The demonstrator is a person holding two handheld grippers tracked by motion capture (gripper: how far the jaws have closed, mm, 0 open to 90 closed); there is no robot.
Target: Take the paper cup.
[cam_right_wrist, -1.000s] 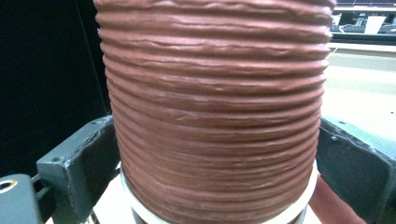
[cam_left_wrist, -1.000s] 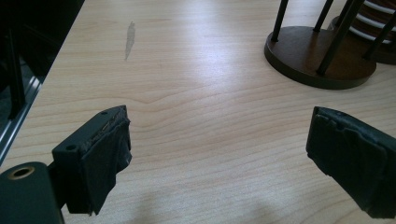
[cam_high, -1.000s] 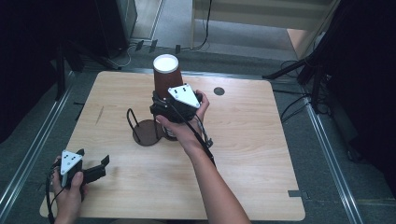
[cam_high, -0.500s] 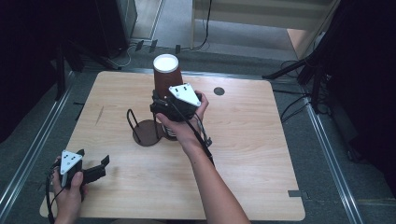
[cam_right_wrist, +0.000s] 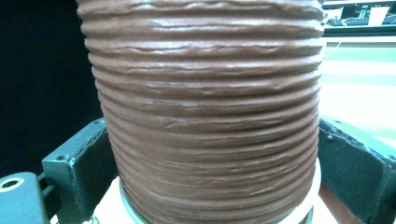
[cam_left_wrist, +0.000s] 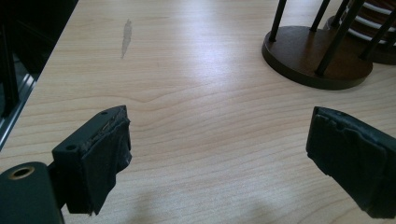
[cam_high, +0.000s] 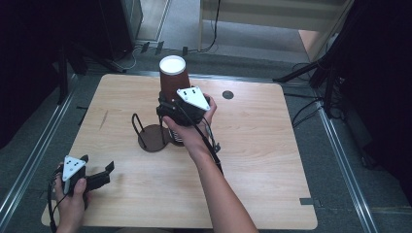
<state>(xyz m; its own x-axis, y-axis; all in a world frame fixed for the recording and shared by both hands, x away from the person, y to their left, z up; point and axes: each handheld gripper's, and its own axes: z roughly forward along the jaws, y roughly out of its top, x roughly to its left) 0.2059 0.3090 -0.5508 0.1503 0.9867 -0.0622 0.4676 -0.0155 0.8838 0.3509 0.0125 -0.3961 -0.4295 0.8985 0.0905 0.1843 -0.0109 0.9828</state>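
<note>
Cup (cam_high: 173, 77), brown and ribbed with a white rim, stands upright toward the counter's (cam_high: 252, 160) 12 o'clock, clamped between the jaws of the right claw (cam_high: 180, 108). Just at its 7 o'clock sits a dark rack (cam_high: 151, 138). The left claw (cam_high: 99, 177) rests wide apart near the counter's 7 o'clock corner.

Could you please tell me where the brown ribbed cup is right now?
In the high view the brown ribbed cup sits mid-table toward the far edge, between the right gripper jaws, just beyond the wire holder.
</note>
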